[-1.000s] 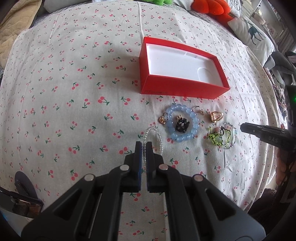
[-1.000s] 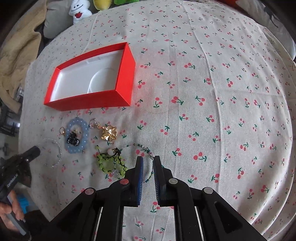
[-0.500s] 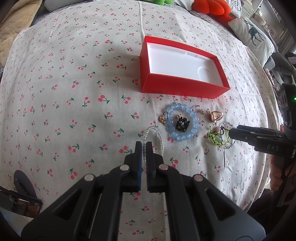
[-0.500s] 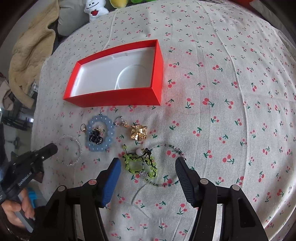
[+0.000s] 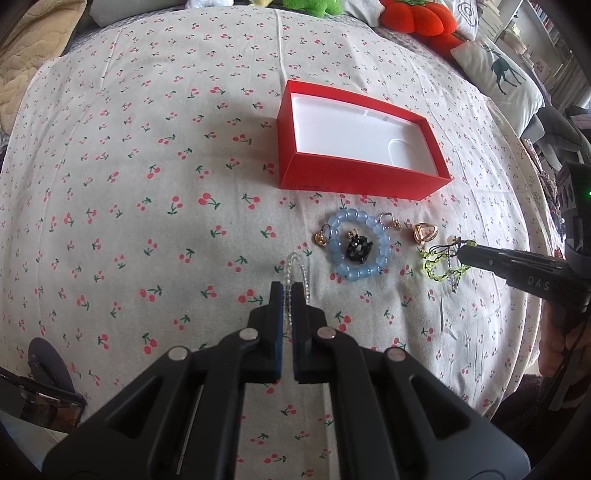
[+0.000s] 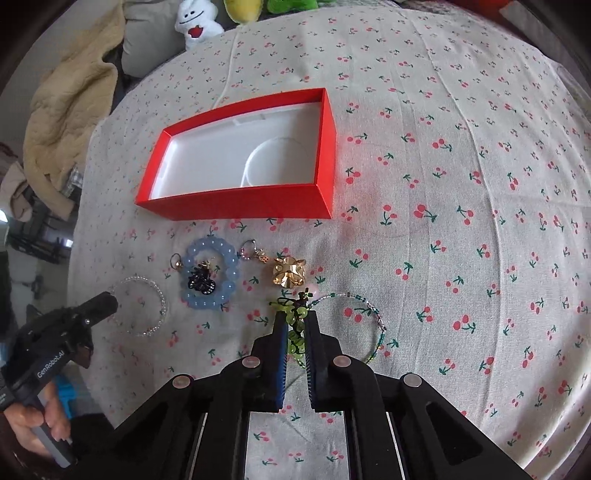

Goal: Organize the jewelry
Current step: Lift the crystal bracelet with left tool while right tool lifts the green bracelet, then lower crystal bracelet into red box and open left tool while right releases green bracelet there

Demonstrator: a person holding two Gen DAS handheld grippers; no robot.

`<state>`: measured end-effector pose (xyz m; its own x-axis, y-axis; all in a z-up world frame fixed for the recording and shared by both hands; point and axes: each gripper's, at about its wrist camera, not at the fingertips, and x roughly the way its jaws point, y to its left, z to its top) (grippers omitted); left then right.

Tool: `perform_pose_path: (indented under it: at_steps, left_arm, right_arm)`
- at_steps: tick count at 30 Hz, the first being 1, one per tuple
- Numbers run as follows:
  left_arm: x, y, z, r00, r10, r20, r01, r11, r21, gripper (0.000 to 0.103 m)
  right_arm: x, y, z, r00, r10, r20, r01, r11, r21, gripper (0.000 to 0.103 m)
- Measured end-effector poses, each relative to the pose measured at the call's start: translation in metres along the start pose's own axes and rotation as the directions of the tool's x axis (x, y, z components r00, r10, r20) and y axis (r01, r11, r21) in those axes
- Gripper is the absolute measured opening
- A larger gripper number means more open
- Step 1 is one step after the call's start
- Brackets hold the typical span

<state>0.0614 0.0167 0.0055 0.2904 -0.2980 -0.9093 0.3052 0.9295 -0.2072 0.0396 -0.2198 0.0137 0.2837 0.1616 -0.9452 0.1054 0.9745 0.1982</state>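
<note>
An open red box (image 5: 360,142) (image 6: 243,158) with a white inside lies on the cherry-print cloth. In front of it lie a blue bead bracelet (image 5: 360,249) (image 6: 210,277) around a black charm, gold earrings, a gold ring (image 6: 288,277) and a thin beaded chain (image 6: 369,317). My right gripper (image 6: 296,319) is shut on a green bead bracelet (image 6: 295,321) (image 5: 441,264). My left gripper (image 5: 287,291) is shut on a clear bead bracelet (image 5: 295,269) (image 6: 147,310), which still lies on the cloth.
Plush toys (image 6: 195,22) and a beige blanket (image 6: 70,107) lie past the cloth's far edge. A deer-print pillow (image 5: 498,77) sits at the far right in the left wrist view. A dark object (image 5: 44,373) lies at the near left.
My right gripper, wide open half a second ago, has moved forward and closed on the green bead bracelet. The left gripper has stayed shut at the clear bracelet.
</note>
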Motion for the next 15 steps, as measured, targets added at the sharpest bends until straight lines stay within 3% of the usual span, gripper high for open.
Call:
perform_pose_path:
  at_steps: [9,15]
  left_arm:
    - [-0.010,-0.002,0.000,0.999,-0.020,0.032,0.020,1.000,-0.010,0.005]
    - [-0.022,-0.011,0.008,0.995,-0.060,0.077,0.061,0.998,-0.013,0.005]
  right_arm:
    - [-0.042,0.013,-0.005,0.994,0.053,0.091,-0.049,0.998,-0.049,0.008]
    - [-0.047,0.018,0.006,0.990,0.066,0.124,-0.061,0.997,-0.041,0.008]
